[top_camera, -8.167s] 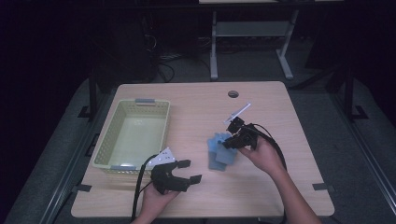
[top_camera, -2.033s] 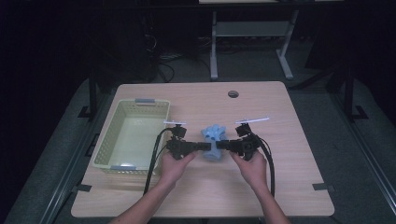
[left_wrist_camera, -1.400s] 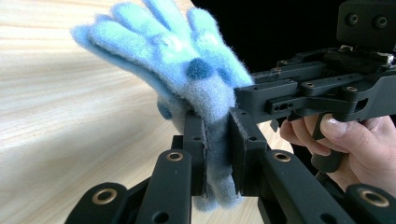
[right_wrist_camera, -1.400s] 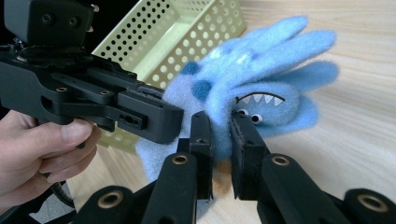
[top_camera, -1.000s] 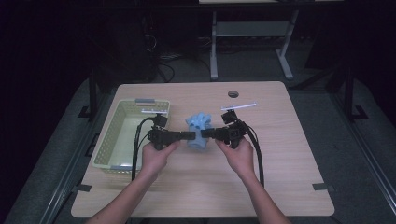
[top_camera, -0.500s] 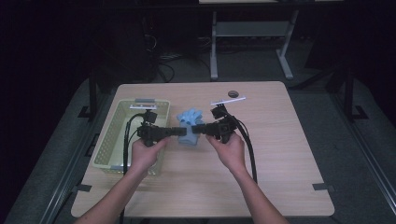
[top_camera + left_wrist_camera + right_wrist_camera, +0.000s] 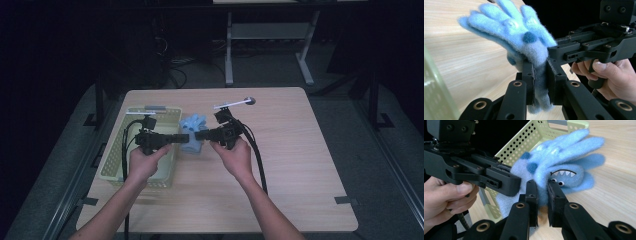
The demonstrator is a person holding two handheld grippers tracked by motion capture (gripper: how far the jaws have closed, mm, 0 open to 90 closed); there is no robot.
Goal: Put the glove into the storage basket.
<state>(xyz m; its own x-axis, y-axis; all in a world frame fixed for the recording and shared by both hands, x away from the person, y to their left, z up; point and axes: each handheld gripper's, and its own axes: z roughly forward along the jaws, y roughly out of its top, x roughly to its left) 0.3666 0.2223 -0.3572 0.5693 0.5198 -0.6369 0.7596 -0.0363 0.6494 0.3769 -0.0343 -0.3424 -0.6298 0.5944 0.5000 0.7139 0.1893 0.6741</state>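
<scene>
**Both grippers clamped on the blue gloves beside the basket**

We have the fuzzy blue gloves (image 7: 192, 134) held up between our two grippers, just off the wooden table (image 7: 300, 165) and right beside the near-right wall of the pale green basket (image 7: 165, 172). Our left gripper (image 7: 184, 138) comes in from the basket side, its body hanging over the basket, and its jaws are pressed together on the fabric. In the left gripper view the gloves (image 7: 519, 32) fan out above the jaws, fingers spread up and to the left, with a strip of blue fleece squeezed tight between the pads (image 7: 530, 82) and a bit hanging out below

Our right gripper (image 7: 201, 135) meets it from the other side, jaws likewise clamped on the cloth. In the right gripper view the gloves (image 7: 564, 162) show a little monster face with white teeth and googly eyes, plus darker blue spots higher up, and the fleece is pinched between the pads (image 7: 554, 195) with the perforated basket (image 7: 529, 140) close behind. The two grippers point at each other, tips nearly meeting at the bundle

We see each hand wrapped round its gripper handle, the left hand (image 7: 142, 162) over the basket's near end, the right hand (image 7: 235, 157) over bare table. Black cables trail back from both grippers towards us
</scene>
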